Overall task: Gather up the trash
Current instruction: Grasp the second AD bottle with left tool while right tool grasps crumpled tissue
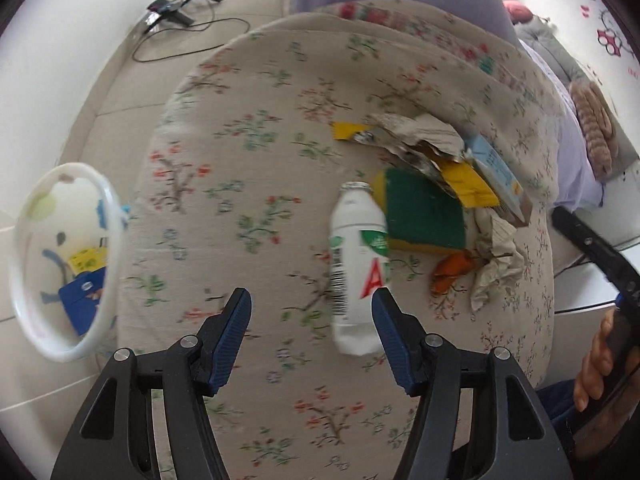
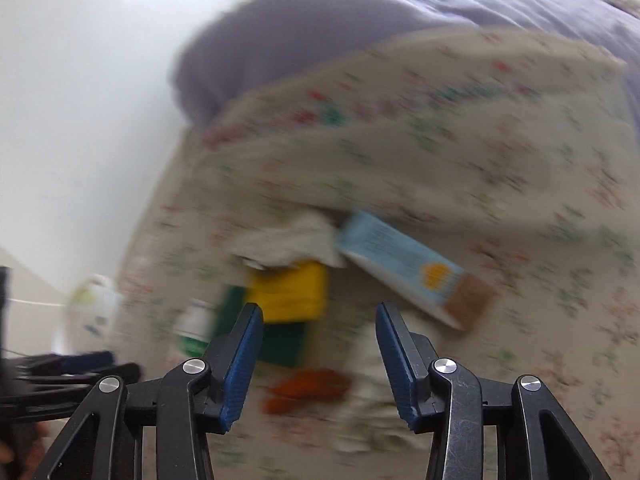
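On the floral bedspread [image 1: 248, 184] of the bed, seen from the left wrist, lies a loose heap of trash. Nearest is a white plastic bottle [image 1: 356, 268] on its side, with a green and red label and a barcode, its cap end pointing away. Just beyond it, touching, sits a green and yellow sponge [image 1: 424, 216]. Behind that are crumpled brown paper [image 1: 420, 132], a yellow packet [image 1: 468, 184] and a light blue carton [image 1: 500, 176] tilted against the heap. A crumpled tissue [image 1: 496, 256] and an orange scrap [image 1: 452, 272] lie to the right of the sponge. The left tongs [image 1: 312, 304] stand open above the bedspread with nothing between the blue pads; the bottle's base shows just beside the right pad. At the left edge, off the bed, is a white bin [image 1: 108, 216] already holding a blue box and a yellow piece. A hand [image 1: 600, 364] gripping a black handle shows at the lower right, and cables lie on the tiled floor beyond the bed.

From the right wrist everything is heavily blurred. The right tongs [image 2: 318, 320] also stand open and empty, pointing at the same heap: the yellow packet [image 2: 288, 292], the light blue carton [image 2: 408, 268] with its brown end, the orange scrap [image 2: 308, 392] and the tissue [image 2: 288, 240]. The bottle [image 2: 194, 328] is only a smear here, and the bin [image 2: 92, 308] is barely legible, while a lilac quilt [image 2: 320, 28] fills the top.
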`<move>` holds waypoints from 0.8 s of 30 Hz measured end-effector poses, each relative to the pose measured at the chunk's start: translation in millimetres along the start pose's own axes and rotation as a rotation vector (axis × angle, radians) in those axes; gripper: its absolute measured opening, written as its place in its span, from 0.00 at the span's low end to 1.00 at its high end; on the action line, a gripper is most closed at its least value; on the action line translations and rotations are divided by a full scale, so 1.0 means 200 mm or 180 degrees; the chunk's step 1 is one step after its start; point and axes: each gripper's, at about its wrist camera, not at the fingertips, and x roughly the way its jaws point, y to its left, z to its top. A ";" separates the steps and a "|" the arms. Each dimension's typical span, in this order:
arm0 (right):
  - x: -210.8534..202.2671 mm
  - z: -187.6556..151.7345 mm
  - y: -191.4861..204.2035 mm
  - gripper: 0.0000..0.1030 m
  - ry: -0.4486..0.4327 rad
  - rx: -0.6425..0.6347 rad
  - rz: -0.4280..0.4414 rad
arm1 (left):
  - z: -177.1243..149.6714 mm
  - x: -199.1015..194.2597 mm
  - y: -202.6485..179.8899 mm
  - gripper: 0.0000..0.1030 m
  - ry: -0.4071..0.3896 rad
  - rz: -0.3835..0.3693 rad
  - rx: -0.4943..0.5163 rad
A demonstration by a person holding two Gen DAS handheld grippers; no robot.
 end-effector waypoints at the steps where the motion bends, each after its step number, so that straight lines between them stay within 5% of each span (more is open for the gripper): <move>1: 0.03 -0.01 -0.03 0.54 0.0089 0.0016 -0.0045 | 0.00 0.02 -0.03 0.66 0.0008 0.0019 0.0027; 10: 0.20 -0.11 -0.24 0.61 0.0588 0.0311 -0.0259 | 0.03 0.21 -0.18 0.68 0.0101 0.0270 0.0182; 16: 0.25 -0.13 -0.35 0.61 0.0763 0.0647 -0.0035 | 0.02 0.28 -0.24 0.68 0.0043 0.0600 0.0336; 24: 0.29 -0.16 -0.43 0.61 0.0842 0.0857 0.0080 | -0.03 0.29 -0.26 0.62 -0.0024 0.0672 0.0358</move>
